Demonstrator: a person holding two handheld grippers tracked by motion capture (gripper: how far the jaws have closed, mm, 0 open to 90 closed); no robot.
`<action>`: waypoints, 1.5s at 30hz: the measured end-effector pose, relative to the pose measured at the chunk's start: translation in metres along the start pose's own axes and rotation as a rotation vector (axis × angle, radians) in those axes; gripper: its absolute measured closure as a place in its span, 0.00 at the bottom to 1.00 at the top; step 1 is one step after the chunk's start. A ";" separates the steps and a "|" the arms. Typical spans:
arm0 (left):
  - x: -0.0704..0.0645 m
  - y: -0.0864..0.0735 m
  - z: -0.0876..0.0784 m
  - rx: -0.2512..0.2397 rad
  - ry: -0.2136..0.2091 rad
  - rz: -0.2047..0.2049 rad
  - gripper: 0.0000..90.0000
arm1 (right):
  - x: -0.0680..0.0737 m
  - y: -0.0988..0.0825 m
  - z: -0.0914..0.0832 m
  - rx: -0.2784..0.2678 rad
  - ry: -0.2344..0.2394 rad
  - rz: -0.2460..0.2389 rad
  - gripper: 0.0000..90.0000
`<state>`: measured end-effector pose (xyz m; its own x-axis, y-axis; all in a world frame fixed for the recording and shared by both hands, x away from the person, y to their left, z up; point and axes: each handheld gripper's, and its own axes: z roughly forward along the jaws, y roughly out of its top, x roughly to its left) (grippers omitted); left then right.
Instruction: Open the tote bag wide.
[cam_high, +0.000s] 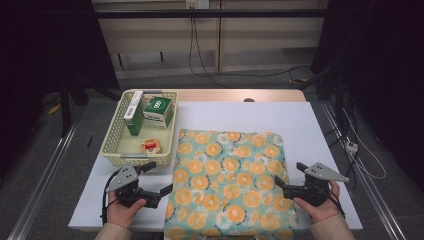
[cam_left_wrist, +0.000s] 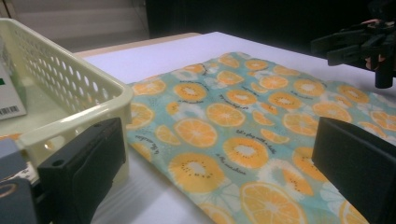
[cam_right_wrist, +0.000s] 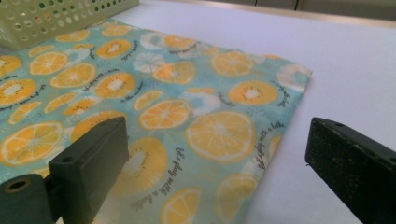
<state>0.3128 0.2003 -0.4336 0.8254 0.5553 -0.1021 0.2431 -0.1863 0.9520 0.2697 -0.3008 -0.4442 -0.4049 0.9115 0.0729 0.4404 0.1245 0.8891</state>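
Note:
A folded cloth (cam_high: 230, 180) printed with orange slices on pale teal lies flat on the white table (cam_high: 260, 115), reaching the near edge. My left gripper (cam_high: 159, 177) is held in a hand just off the cloth's left edge, beside the basket's near corner, jaws open and holding nothing. In the left gripper view the cloth (cam_left_wrist: 243, 121) spreads out ahead of the open jaws. My right gripper (cam_high: 289, 173) sits at the cloth's right edge, open too. In the right gripper view the cloth's far right corner (cam_right_wrist: 294, 74) lies beyond the wide-apart jaws.
A cream perforated basket (cam_high: 116, 145) stands left of the cloth with a green and white box (cam_high: 159, 111), a slim upright box (cam_high: 134, 114) and a small orange packet (cam_high: 151, 146). Bare white table lies behind the cloth. The other gripper (cam_left_wrist: 362, 42) shows far right in the left gripper view.

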 end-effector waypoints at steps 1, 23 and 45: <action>-0.001 0.000 0.001 0.009 0.003 0.001 0.03 | -0.003 -0.001 0.001 0.038 -0.008 0.001 0.11; -0.004 -0.002 0.007 0.047 -0.018 0.023 0.04 | -0.007 -0.005 0.018 0.282 -0.054 -0.017 0.52; -0.003 -0.002 0.008 0.083 -0.013 0.047 0.05 | -0.023 0.020 0.039 0.240 0.076 0.064 1.00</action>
<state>0.3140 0.1922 -0.4372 0.8431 0.5341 -0.0620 0.2449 -0.2789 0.9285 0.3189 -0.3042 -0.4455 -0.4250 0.8896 0.1670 0.6406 0.1652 0.7499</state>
